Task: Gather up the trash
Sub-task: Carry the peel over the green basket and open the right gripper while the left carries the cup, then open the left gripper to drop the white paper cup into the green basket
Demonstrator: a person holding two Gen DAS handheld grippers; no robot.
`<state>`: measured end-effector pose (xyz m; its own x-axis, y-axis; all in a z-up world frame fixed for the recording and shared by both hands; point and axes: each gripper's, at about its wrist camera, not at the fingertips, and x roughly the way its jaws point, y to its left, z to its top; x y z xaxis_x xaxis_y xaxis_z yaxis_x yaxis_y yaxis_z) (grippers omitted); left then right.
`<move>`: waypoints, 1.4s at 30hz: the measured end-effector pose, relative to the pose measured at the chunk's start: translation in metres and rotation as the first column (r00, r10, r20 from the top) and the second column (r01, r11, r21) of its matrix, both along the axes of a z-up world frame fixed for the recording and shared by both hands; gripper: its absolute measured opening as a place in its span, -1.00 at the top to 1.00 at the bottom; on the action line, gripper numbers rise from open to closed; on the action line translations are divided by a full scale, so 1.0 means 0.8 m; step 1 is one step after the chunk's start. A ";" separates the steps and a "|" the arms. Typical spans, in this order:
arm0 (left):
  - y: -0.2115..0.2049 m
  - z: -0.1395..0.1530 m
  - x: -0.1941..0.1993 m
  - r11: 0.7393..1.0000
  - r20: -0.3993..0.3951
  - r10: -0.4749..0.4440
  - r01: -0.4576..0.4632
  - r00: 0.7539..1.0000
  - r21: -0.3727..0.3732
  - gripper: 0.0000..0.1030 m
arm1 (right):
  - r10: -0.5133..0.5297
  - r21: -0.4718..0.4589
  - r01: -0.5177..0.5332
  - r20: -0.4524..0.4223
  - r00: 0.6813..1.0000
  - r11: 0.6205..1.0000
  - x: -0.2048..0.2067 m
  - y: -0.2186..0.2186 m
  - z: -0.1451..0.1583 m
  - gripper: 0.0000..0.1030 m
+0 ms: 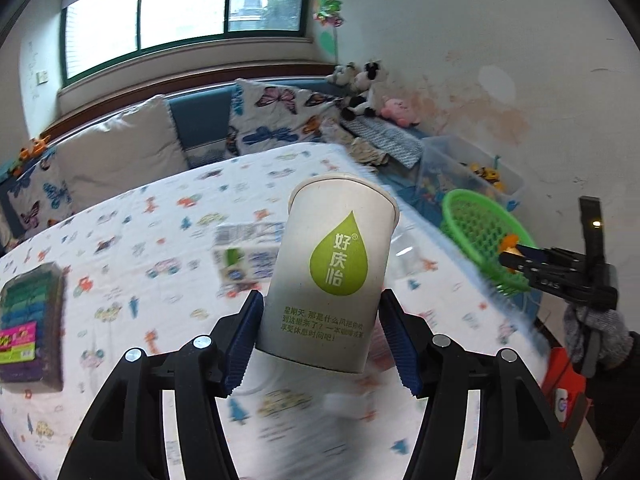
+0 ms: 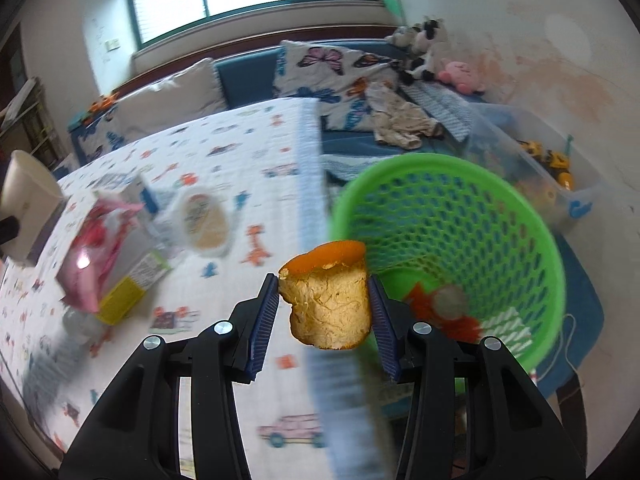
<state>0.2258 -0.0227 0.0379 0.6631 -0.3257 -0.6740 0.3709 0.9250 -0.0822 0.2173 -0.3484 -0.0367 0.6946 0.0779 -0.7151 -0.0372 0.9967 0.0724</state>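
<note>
My left gripper (image 1: 320,332) is shut on a white paper cup (image 1: 332,264) with a green drop logo, held upright above the patterned tablecloth (image 1: 160,248). My right gripper (image 2: 323,312) is shut on a piece of orange peel (image 2: 328,296), held over the table's right edge, just left of the green mesh basket (image 2: 460,248). The basket holds an orange wrapper (image 2: 440,312) and other scraps. In the left wrist view the basket (image 1: 480,232) and the right gripper (image 1: 536,260) show at the right. The cup also shows at the far left of the right wrist view (image 2: 28,200).
On the table lie a pink packet (image 2: 96,256), a yellow box (image 2: 124,296), a round lidded tub (image 2: 204,220), a carton (image 1: 244,256) and a sponge pack (image 1: 32,320). Behind are a sofa with cushions (image 1: 264,120), soft toys and a clear toy bin (image 1: 472,168).
</note>
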 end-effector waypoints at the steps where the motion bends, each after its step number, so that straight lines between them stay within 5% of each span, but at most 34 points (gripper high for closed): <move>1: -0.009 0.002 0.001 1.000 0.002 -0.010 0.010 1.000 0.000 -0.12 | -0.015 -0.004 0.015 -0.001 1.000 1.000 0.001 -0.010 0.000 0.11; 19: -0.169 0.006 0.039 0.984 -0.037 -0.179 0.178 0.983 -0.016 -0.12 | -0.151 -0.008 0.151 -0.087 0.985 0.988 0.026 -0.121 -0.047 0.10; 27: -0.241 -0.003 0.054 0.969 -0.068 -0.246 0.246 0.967 -0.007 -0.12 | -0.181 0.012 0.183 -0.085 0.980 0.983 0.017 -0.145 -0.050 -0.18; 42: -0.368 -0.047 0.076 0.937 -0.159 -0.340 0.348 0.927 0.023 -0.13 | -0.216 0.062 0.218 -0.044 0.975 0.974 -0.032 -0.170 -0.040 -0.32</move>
